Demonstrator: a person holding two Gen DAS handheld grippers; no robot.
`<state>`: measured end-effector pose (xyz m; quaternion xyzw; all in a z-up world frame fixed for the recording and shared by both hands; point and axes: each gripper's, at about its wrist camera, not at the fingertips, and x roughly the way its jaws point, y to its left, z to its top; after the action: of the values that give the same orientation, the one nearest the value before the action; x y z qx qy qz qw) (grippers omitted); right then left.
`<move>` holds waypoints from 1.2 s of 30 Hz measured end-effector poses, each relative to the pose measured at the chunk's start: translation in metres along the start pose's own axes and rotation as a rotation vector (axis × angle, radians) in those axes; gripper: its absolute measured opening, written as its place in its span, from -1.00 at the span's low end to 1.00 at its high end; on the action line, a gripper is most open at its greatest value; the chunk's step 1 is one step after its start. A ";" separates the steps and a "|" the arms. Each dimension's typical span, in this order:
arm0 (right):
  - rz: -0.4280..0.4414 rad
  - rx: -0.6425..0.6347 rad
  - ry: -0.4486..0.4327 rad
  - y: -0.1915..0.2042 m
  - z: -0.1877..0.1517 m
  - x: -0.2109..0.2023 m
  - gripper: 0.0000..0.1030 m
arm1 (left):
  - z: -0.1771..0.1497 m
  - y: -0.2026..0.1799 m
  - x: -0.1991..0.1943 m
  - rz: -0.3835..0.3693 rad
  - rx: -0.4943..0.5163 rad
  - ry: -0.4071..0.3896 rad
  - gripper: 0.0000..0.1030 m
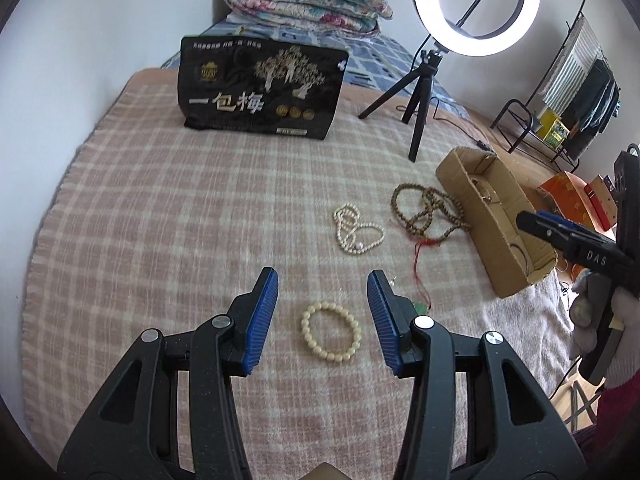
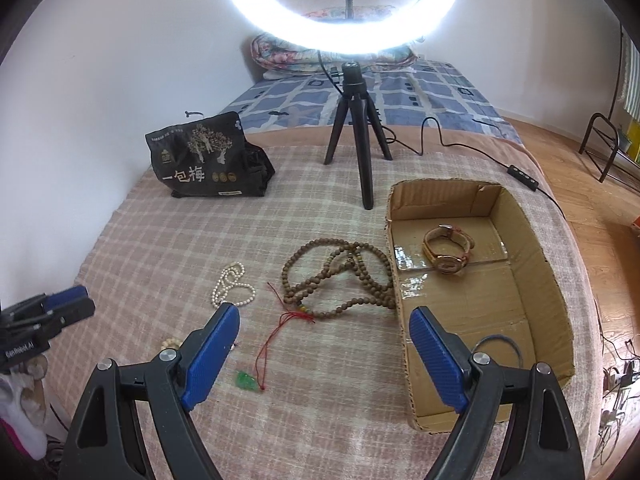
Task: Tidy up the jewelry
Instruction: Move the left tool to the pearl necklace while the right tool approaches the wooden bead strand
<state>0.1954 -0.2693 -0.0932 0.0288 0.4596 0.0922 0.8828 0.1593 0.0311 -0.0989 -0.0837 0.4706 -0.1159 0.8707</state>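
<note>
A cream bead bracelet [image 1: 306, 322] lies flat on the plaid blanket, framed between the blue pads of my left gripper [image 1: 322, 274], which is open and not touching it. Beyond it lie a white pearl necklace [image 1: 356, 232] [image 2: 232, 288] and a long brown bead string [image 1: 428, 210] [image 2: 340, 276]. A green pendant on a red cord [image 2: 247, 380] rests nearer me. My right gripper [image 2: 324, 310] stands wide open and empty over the blanket, beside the cardboard box [image 2: 480, 312] [image 1: 500, 256]. The box holds a watch [image 2: 446, 250] and a grey ring [image 2: 504, 344].
A lit ring light on a black tripod [image 2: 360, 152] stands behind the jewelry, its cable [image 2: 520, 170] trailing right. A black snack bag [image 1: 260, 92] stands at the back left. A folded quilt [image 1: 308, 0] lies further back. The bed's edge and the wooden floor are on the right.
</note>
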 end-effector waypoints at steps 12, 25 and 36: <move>0.065 0.061 0.049 0.008 0.013 0.043 0.65 | -0.021 0.013 0.023 0.002 -0.009 0.071 -0.08; 0.061 0.083 0.135 0.010 0.019 0.089 0.53 | -0.013 0.007 0.049 -0.007 0.021 0.108 -0.08; 0.060 0.086 0.196 0.020 0.024 0.121 0.46 | 0.029 0.014 0.089 -0.014 -0.041 0.113 -0.08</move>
<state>0.2802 -0.2257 -0.1738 0.0713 0.5461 0.1012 0.8285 0.2323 0.0205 -0.1582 -0.0982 0.5207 -0.1168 0.8400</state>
